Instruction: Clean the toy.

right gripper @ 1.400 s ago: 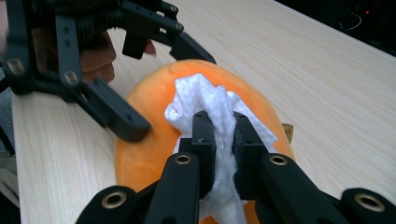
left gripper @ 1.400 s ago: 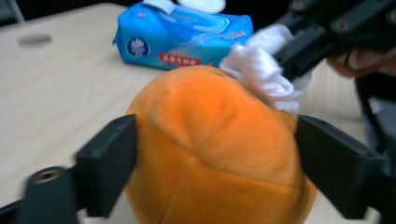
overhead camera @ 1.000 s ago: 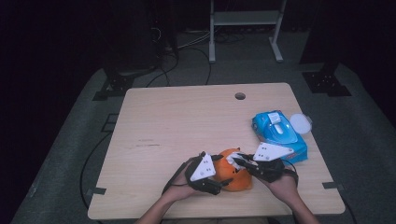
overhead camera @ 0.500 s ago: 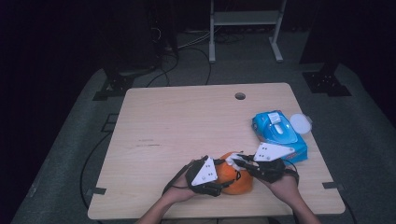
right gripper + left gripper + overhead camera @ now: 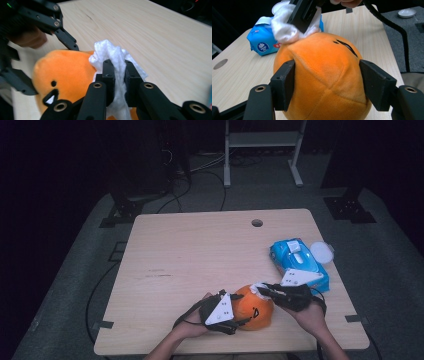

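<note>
Your left tool [image 5: 327, 75] holds the orange plush toy [image 5: 253, 308] at the near edge of the worktop [image 5: 200, 250], a little right of the middle. In the left gripper view its two black jaws sit against opposite flanks of the toy, pressing into the soft fabric; those jaws have just been closing onto it, and the toy is between them. The toy rests on the worktop with its dark stitched face marks showing on the side toward you in the high view.

Your right tool [image 5: 117, 72] is clamped tight on a bunched white wipe [image 5: 110, 53]. In the right gripper view the wipe is squeezed between the two jaws and bulges out above and below them. The wad touches the top of the toy on its far right side, seen in the left gripper view as a white lump [image 5: 287, 27] pressed against the orange fabric.

Your hands come in from the near edge, the left hand [image 5: 192, 325] behind its tool and the right hand [image 5: 310, 317] behind the other.

A blue pack of wipes [image 5: 298, 262] lies on the worktop just beyond your right tool, near the right edge, and a round white lid [image 5: 321, 252] sits beside it on its far right side. A small round hole [image 5: 257, 223] marks the far part of the worktop.
</note>
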